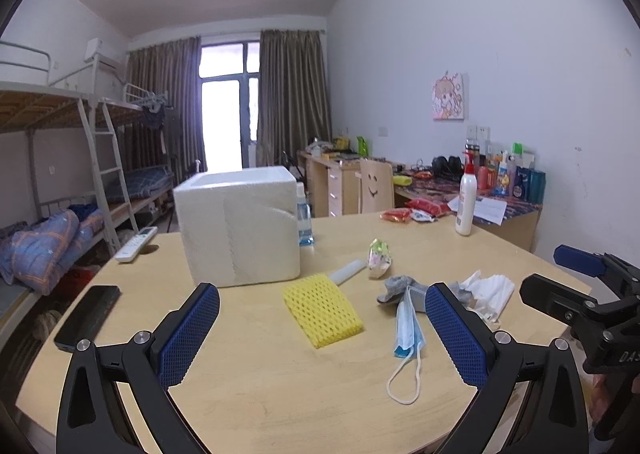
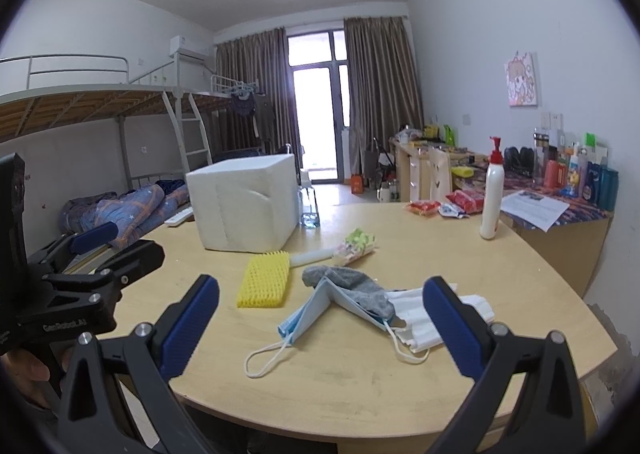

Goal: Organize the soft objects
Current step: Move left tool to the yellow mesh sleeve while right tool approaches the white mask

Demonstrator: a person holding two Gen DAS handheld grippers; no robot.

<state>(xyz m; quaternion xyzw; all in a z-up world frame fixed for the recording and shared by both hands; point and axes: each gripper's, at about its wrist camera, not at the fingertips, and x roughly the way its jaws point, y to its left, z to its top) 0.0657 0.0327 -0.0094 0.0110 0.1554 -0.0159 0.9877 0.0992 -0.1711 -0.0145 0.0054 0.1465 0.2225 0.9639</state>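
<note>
We see the white foam box [image 2: 244, 206] standing open-topped at the left of the table [image 2: 400, 374], presumably as the bin for the soft things. Right of it lie the yellow foam net [image 2: 265, 285], a grey sock [image 2: 352, 286] draped over a blue face mask [image 2: 308, 314], then white masks [image 2: 424, 318]. Our left gripper [image 1: 322, 328] and right gripper [image 2: 320, 320] both hover spread wide and empty, seemingly choosing a first pick.

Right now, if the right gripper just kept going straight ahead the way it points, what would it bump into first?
Probably the grey sock lying over the blue mask, which sit between the open right gripper fingers' line of travel. The white masks lie just to the side. Depth is hard to judge, so it might skim above them.
</note>
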